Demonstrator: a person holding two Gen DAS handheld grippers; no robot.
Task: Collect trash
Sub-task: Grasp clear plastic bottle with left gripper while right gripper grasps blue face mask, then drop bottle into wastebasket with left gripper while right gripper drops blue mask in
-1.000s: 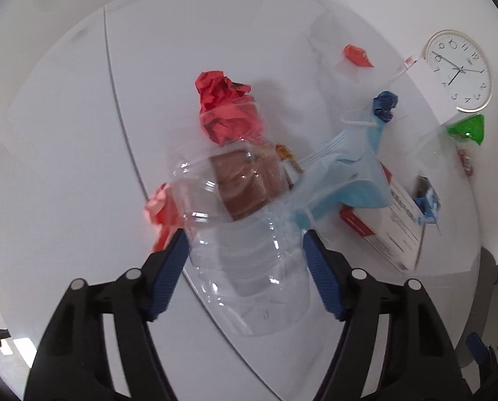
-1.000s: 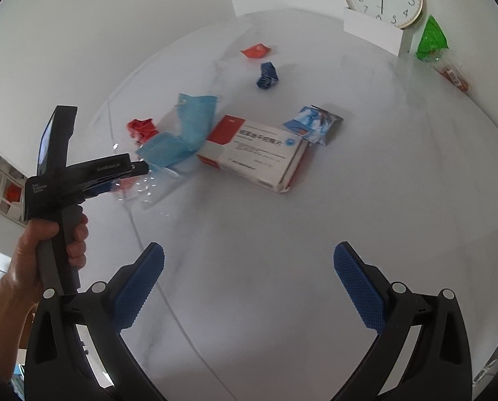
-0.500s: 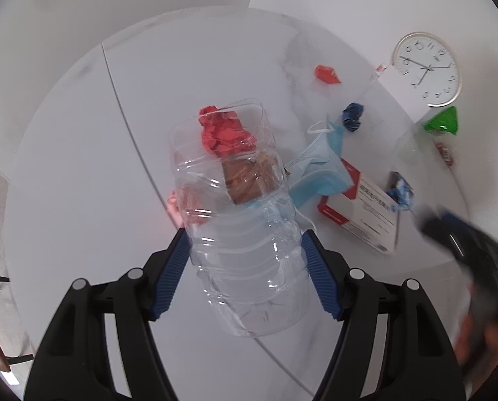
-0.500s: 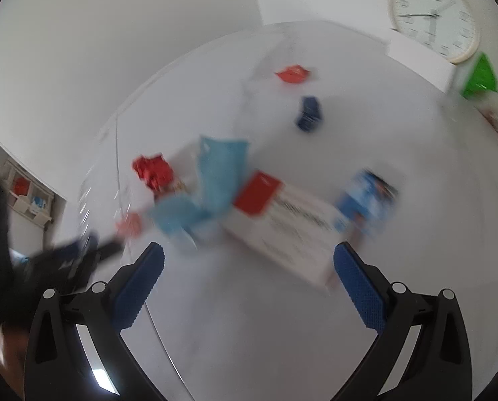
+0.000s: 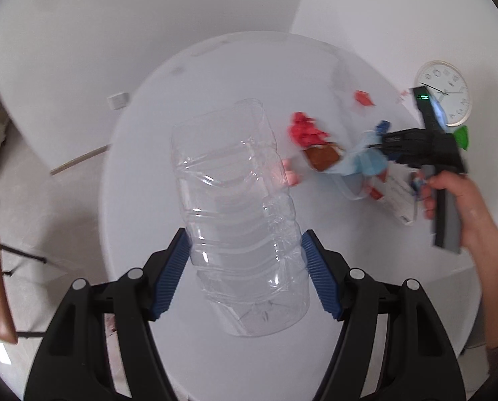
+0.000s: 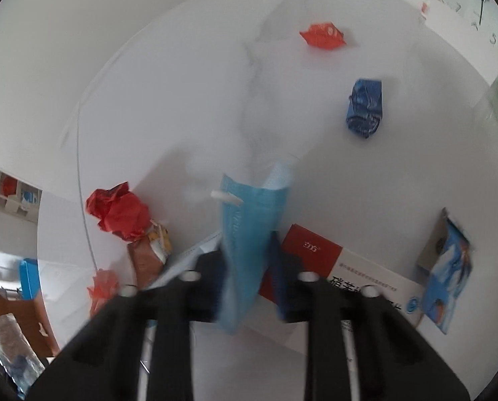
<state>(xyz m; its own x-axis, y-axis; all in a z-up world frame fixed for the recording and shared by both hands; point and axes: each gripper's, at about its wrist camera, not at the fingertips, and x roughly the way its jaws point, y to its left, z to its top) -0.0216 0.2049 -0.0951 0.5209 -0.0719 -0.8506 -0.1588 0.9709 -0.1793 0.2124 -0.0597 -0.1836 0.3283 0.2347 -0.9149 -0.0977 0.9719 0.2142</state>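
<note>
Meanwhile, left gripper (image 5: 245, 267) clamped on clear plastic bottle (image 5: 235, 214) above the table's (image 5: 215, 67) near edge; right gripper (image 6: 247, 267) pinching blue face mask (image 6: 249, 227) mid-table beside red-white box (image 6: 342, 274).

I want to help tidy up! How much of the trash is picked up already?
Nothing looks put away yet. In hand: the left gripper holds the clear plastic bottle, and the right gripper pinches the blue face mask. Left on the table: red crumpled paper, a blue wrapper, a red wrapper and the medicine box.
</note>
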